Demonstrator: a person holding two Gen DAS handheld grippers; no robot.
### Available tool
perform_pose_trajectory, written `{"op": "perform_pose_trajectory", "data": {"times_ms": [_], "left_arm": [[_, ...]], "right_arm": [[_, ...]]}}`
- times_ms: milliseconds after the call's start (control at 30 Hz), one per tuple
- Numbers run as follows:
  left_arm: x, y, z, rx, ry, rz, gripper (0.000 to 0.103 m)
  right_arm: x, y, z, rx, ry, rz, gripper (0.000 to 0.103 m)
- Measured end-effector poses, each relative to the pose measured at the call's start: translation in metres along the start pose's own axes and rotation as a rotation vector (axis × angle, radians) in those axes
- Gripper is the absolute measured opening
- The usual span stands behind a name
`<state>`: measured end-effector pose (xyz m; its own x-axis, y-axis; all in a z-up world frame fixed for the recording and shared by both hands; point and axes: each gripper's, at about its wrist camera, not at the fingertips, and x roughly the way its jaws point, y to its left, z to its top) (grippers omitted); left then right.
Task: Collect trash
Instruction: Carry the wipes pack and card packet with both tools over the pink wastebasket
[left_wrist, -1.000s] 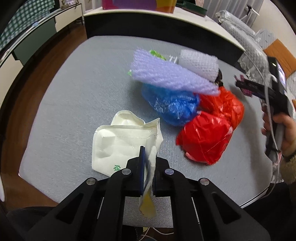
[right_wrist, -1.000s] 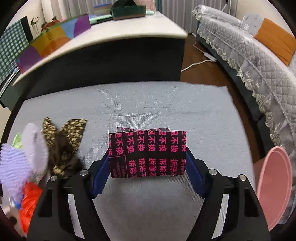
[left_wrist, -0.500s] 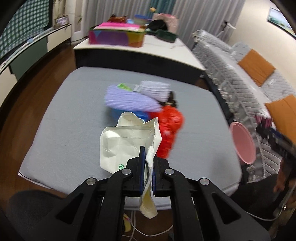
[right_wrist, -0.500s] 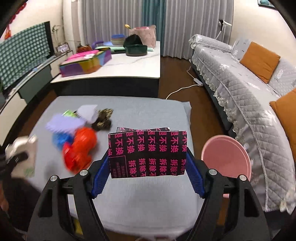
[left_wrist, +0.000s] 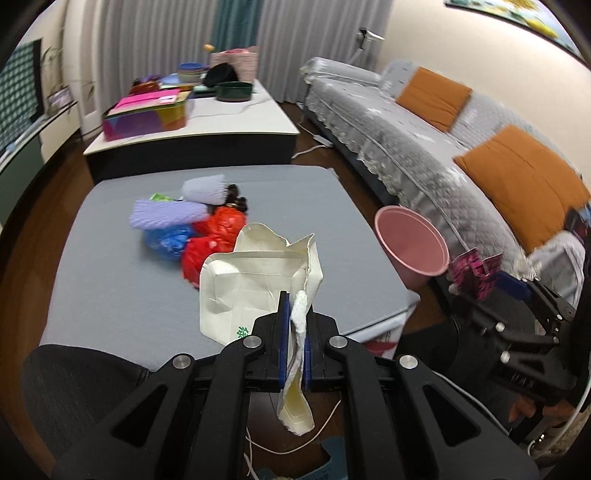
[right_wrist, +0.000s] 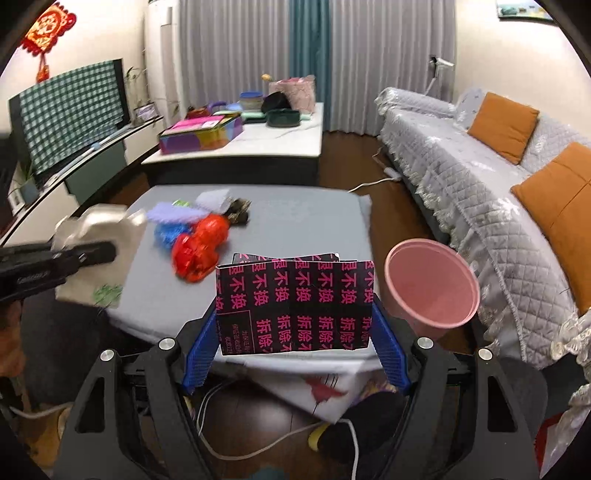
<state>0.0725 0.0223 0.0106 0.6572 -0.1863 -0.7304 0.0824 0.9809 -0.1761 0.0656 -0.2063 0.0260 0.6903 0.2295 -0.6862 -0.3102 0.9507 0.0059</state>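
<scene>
My left gripper is shut on the torn edge of a crumpled cream pouch, which hangs in the air near the grey table's front edge; the pouch also shows at the left of the right wrist view. My right gripper is shut across a black packet with pink characters, held off the table's near right corner. From the left wrist view the same packet appears at the right. A pink bin stands on the floor just right of the table, also seen as the bin.
On the grey table lies a heap of trash: red bags, a blue bag, lilac foam netting. A grey sofa with orange cushions runs along the right. A white-topped bench stands behind. Cables lie below.
Both grippers have drawn back and risen from the table with their loads. The pink bin and sofa have come into view; the trash heap now lies farther off.
</scene>
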Motion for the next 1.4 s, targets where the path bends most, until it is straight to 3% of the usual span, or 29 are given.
{"op": "perform_pose_trajectory", "data": {"times_ms": [667,933,1400], "left_arm": [[0.015,-0.034,0.009,0.099,0.022,0.008,0.006],[0.048,-0.061,0.044,0.156,0.03,-0.005,0.006],[0.121,-0.15,0.137,0.301,0.037,-0.126,0.006]], "right_arm": [[0.015,-0.027,-0.003,0.09,0.037,0.007,0.074],[0.028,-0.07,0.021,0.176,0.007,-0.055,0.074],[0.059,-0.174,0.079,0.325,-0.113,-0.218,0.074]]}}
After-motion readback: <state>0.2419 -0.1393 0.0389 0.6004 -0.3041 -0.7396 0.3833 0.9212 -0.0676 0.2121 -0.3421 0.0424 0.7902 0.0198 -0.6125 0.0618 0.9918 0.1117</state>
